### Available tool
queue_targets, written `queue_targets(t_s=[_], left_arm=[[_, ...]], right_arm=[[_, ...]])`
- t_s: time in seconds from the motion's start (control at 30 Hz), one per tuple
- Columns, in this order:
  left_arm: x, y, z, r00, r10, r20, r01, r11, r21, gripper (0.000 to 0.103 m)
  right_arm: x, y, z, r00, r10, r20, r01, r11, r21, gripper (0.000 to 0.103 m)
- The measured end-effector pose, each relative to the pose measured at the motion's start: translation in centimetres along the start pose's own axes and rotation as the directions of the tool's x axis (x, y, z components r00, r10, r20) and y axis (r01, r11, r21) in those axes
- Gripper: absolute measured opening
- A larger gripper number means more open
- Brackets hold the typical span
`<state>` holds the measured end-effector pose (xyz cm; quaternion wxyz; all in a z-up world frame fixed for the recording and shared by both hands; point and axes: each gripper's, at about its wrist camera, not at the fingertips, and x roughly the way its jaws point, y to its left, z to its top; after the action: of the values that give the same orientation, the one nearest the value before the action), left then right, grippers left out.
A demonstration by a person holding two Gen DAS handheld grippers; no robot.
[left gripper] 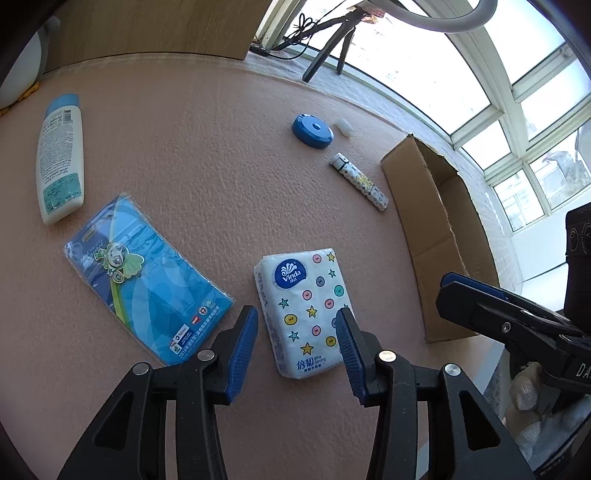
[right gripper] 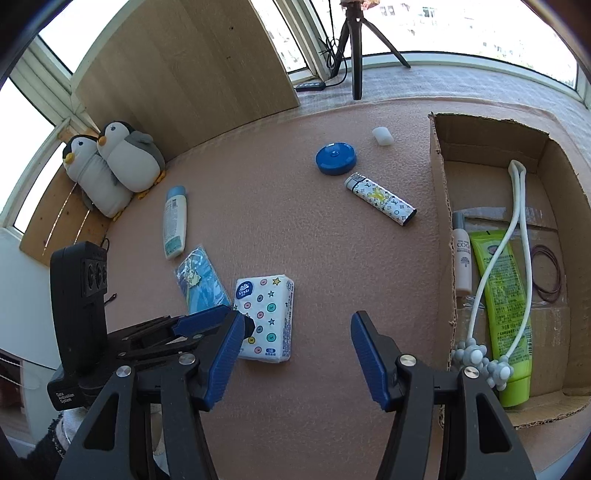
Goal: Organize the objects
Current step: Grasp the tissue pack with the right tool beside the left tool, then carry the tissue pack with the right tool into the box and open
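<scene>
Both grippers (left gripper: 297, 334) (right gripper: 297, 354) spread wide, low over the tissue pack (left gripper: 308, 314).

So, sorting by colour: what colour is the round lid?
Blue round lid, clearest in the right wrist view.

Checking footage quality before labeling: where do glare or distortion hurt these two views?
Left wrist view: the windows blow out white and the fisheye bends the frames; the tissue pack is sharp. Right wrist view: the windows are overexposed, the box curves, contents readable.
</scene>
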<state>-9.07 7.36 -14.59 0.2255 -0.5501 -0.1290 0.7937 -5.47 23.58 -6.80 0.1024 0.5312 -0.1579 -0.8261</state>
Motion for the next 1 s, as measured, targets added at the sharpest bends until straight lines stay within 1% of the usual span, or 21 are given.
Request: queue_targets(t_s=[0.17,0.27,0.37,0.43,0.53,0.6,0.7,0.77,0.9,1.0], left_arm=[[-0.2,-0.8,-0.7,1.000,0.006,0.001,-0.006,0.998,0.060,0.056],[0.1,-1.0,-0.7,1.000,0.001,-0.004,0.000,0.998,0.062,0.056],[0.3,-1.0,-0.7,1.000,-0.006,-0.009,0.006,0.998,0.055,0.055],[0.4,-0.9,-0.7,1.000,-0.008,-0.014,0.009,0.999,0.051,0.055],[0.7,-0.8,-0.8,1.000,-0.011,-0.023,0.012,0.999,0.048,0.051],[0.8,-0.9,-0.9,1.000,-0.014,-0.027,0.015,0.999,0.050,0.046],[0.9,-1.2,-1.0,0.999,-0.009,-0.032,0.011,0.998,0.062,0.044],[0.9,-1.3,-1.1,0.999,-0.006,-0.033,0.009,0.998,0.065,0.043],[0.5,-1.8,-1.2,1.000,0.012,-0.027,-0.009,0.997,0.082,0.042],[-0.2,-2.8,-1.1,0.999,0.032,-0.005,-0.031,0.993,0.113,0.041]], right_arm=[[2.4,0.6,0.6,0.997,0.025,-0.067,-0.026,1.000,-0.013,0.056],[4.1,0.8,0.8,0.993,0.042,-0.110,-0.043,0.999,-0.007,0.056],[5.6,0.8,0.8,0.988,0.053,-0.148,-0.053,0.999,0.004,0.051],[6.4,0.8,0.7,0.984,0.064,-0.167,-0.063,0.998,0.012,0.050],[6.9,0.7,0.6,0.981,0.074,-0.179,-0.071,0.997,0.025,0.046],[7.1,0.7,0.6,0.979,0.083,-0.185,-0.079,0.996,0.029,0.041],[7.3,0.7,0.5,0.977,0.094,-0.192,-0.090,0.996,0.029,0.034],[7.3,0.7,0.5,0.976,0.102,-0.194,-0.097,0.995,0.034,0.031],[7.0,0.6,0.5,0.977,0.104,-0.187,-0.100,0.994,0.033,0.031],[6.1,0.7,0.6,0.980,0.106,-0.167,-0.102,0.994,0.029,0.031]])
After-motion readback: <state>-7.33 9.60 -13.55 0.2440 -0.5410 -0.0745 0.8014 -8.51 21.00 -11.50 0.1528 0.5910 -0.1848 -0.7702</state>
